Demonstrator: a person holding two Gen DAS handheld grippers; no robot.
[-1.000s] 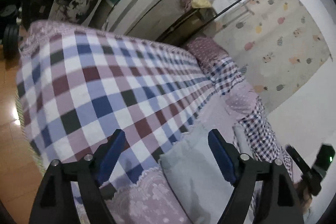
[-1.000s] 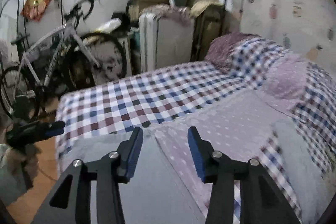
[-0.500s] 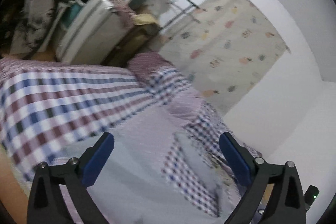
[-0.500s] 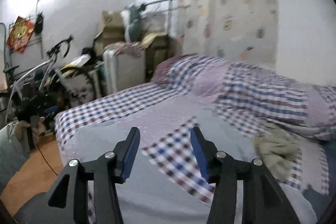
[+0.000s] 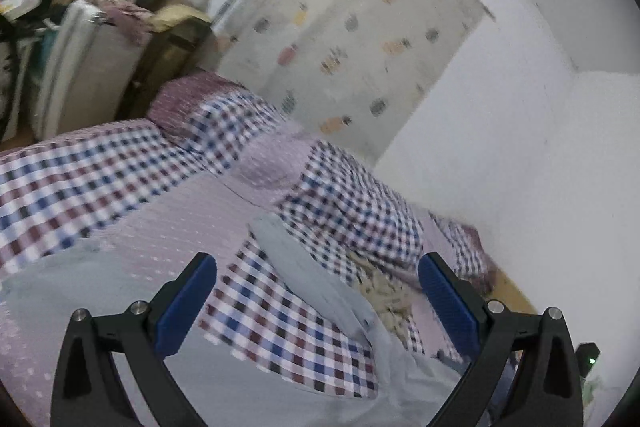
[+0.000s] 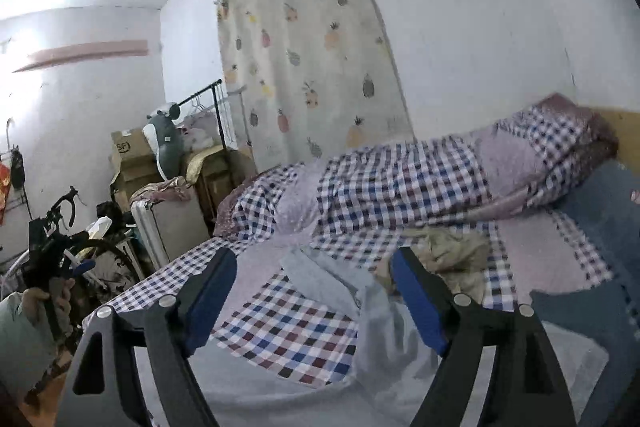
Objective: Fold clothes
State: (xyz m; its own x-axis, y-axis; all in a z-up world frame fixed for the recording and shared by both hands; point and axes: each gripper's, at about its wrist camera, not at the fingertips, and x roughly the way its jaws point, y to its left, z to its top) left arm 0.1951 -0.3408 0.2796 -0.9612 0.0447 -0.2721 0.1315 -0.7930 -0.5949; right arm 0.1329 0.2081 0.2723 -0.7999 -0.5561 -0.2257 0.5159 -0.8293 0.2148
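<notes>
A light grey garment (image 5: 308,267) lies spread on the checked bed cover (image 5: 80,179), one sleeve running up toward the pillows, its body (image 6: 280,399) under both grippers. A crumpled beige cloth (image 6: 452,255) lies beside that sleeve, also seen in the left wrist view (image 5: 384,291). My left gripper (image 5: 316,267) hangs above the garment, open wide with nothing between its blue pads. My right gripper (image 6: 314,261) is also above it; its jaws are opening and hold nothing.
A folded checked quilt (image 6: 400,183) and a blue cloth (image 6: 600,219) sit at the head of the bed by the wall. Past the far side stand a suitcase (image 6: 168,223), boxes (image 6: 128,159), a bicycle (image 6: 92,255) and a clothes rail. A hand (image 6: 36,301) holds the left gripper.
Both views have risen and swung from the foot of the bed toward the quilt and wall. The right gripper's jaws stand much wider, the left's a little wider.
</notes>
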